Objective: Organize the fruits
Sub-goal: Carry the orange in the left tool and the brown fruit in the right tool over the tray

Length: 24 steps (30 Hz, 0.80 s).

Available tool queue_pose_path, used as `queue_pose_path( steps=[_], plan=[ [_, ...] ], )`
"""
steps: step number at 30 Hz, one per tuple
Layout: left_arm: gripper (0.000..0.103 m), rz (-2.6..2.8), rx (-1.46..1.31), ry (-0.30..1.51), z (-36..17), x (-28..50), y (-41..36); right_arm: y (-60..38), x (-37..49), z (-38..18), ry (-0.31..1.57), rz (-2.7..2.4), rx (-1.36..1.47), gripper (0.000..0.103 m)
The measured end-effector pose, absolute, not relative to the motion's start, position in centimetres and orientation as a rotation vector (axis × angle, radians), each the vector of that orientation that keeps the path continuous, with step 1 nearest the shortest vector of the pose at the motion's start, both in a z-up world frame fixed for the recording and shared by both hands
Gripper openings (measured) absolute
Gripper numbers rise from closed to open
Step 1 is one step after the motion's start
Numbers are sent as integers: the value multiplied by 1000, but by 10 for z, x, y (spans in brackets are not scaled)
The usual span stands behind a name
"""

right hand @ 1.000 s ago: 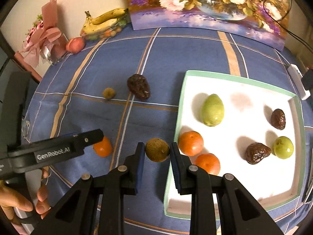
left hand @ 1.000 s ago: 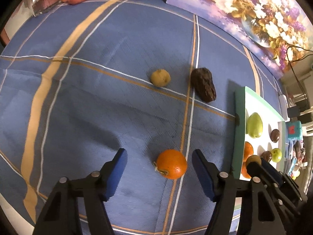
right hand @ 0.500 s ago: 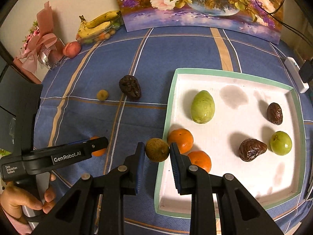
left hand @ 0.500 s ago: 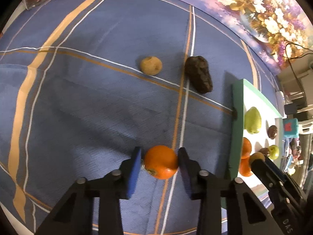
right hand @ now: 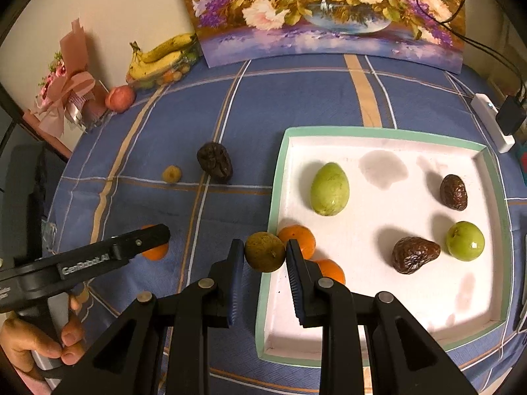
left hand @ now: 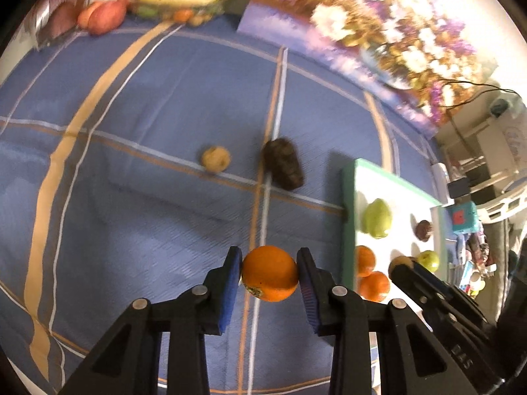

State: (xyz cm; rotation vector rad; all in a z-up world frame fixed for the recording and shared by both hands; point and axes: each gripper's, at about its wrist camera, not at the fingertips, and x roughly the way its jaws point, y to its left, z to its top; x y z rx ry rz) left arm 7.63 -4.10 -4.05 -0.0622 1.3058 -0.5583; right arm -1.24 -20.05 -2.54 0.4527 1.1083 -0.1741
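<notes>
My left gripper is shut on an orange and holds it above the blue cloth, left of the tray. My right gripper is shut on a brownish-green round fruit over the left rim of the white tray. The tray holds two oranges, a green mango, a green round fruit and two dark wrinkled fruits. A dark wrinkled fruit and a small yellow-brown fruit lie on the cloth.
Bananas on a dish of small fruits and a red apple stand at the far left, beside a pink bouquet. A flower painting leans along the back. A white power strip lies right of the tray.
My left gripper closed on the orange and lifted it off the cloth. My right gripper carried the brownish-green fruit rightward to the tray's left rim.
</notes>
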Motion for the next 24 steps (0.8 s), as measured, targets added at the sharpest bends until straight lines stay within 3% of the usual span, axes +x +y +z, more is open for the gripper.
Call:
queue_pose_path(
  steps=[12, 24],
  plan=[
    [37, -688, -6, 1237, -14, 46, -62, -248, -36, -18, 1073, -325, 495, 27],
    [37, -811, 155, 1255, -21, 4, -115, -290, -69, -20, 1062, -459, 539, 27]
  ],
)
